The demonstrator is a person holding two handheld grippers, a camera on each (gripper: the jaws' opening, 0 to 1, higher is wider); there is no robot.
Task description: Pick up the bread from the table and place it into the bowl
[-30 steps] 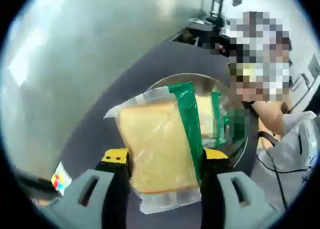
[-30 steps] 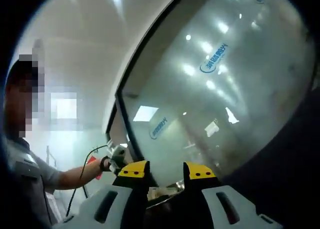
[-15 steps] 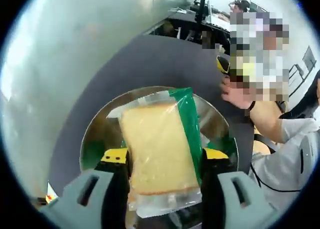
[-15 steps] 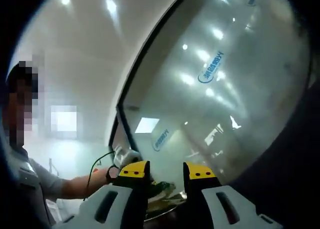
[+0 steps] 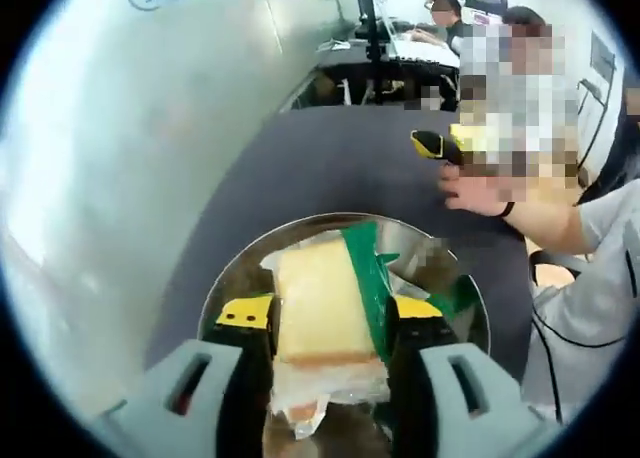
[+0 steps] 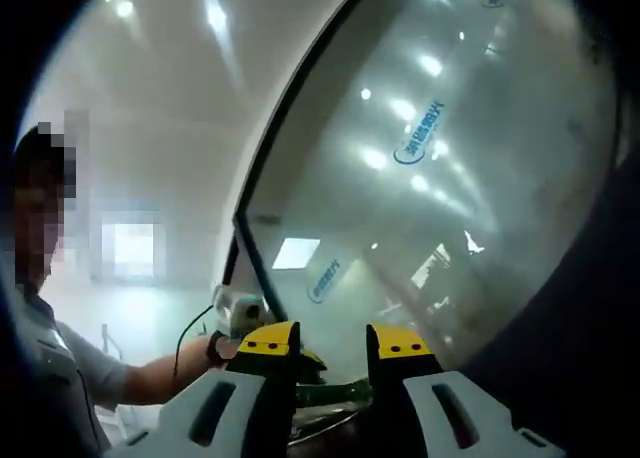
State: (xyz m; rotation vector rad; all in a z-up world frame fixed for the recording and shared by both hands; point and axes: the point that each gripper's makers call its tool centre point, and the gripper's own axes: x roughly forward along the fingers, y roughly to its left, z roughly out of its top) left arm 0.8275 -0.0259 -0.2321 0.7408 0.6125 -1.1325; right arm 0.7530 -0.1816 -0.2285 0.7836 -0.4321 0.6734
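Clearly the left gripper point(image 5: 322, 323) is clamped on the bread point(image 5: 320, 313), a pale slice in a clear bag with a green band, its jaws pressing the bag from both sides. The bread hangs over the middle of the metal bowl point(image 5: 240, 268), which sits on the dark round table point(image 5: 330, 168). At the far right of the table a person's hand point(image 5: 478, 190) rests (sleeve grey).

The right gripper point(image 6: 330, 340) points up toward a frosted glass wall point(image 6: 470, 178), jaws narrowly apart with nothing between them.
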